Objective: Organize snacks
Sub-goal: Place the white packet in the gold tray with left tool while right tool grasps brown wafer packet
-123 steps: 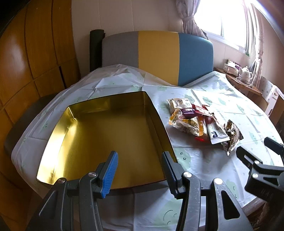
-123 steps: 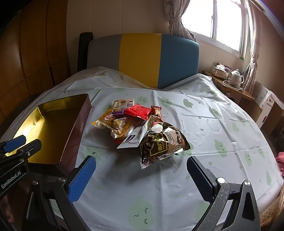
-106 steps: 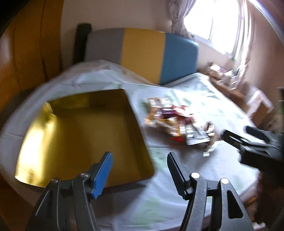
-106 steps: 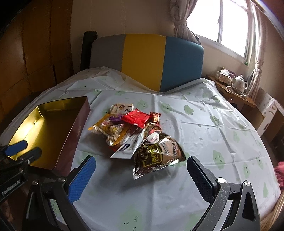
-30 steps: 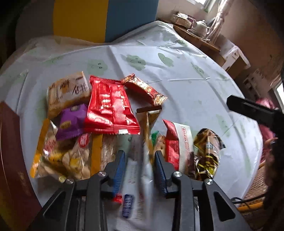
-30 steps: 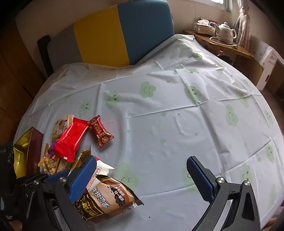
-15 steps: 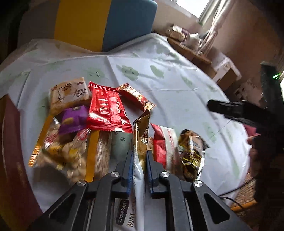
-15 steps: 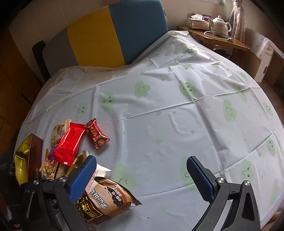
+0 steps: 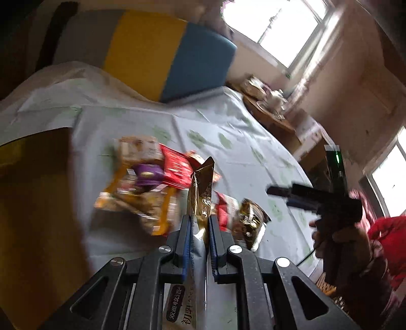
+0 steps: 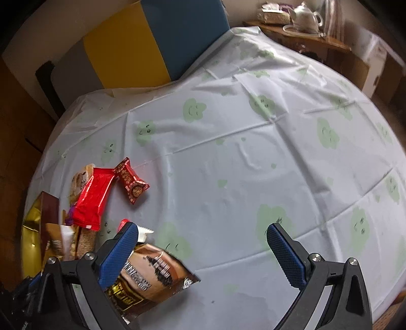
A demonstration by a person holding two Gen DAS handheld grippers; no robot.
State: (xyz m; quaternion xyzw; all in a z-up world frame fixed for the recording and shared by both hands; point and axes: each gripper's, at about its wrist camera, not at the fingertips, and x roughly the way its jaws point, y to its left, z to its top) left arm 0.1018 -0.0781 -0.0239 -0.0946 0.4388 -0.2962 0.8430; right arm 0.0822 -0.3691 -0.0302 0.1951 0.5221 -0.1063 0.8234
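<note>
My left gripper (image 9: 199, 220) is shut on a long gold and silver snack packet (image 9: 203, 182), which stands on edge between the blue pads, lifted off the pile. The remaining snacks (image 9: 142, 182) lie blurred on the tablecloth beyond it, beside the gold tin (image 9: 30, 177) at the left. My right gripper (image 10: 203, 231) hangs open over the bare cloth with nothing between its fingers. A brown bag (image 10: 149, 274) lies under its left finger. A red packet (image 10: 94, 195) and a small dark red one (image 10: 132, 180) lie further left, near the tin (image 10: 33, 228).
A grey, yellow and blue chair back (image 9: 142, 50) stands behind the round table. A wooden side table with a teapot (image 10: 304, 17) is at the far right. A person's hand and red sleeve (image 9: 380, 228) hold the right gripper (image 9: 304, 195).
The left jaws closed on the gold and silver packet and raised it from the pile, swinging toward the tin. The right gripper stayed open, its view barely shifted.
</note>
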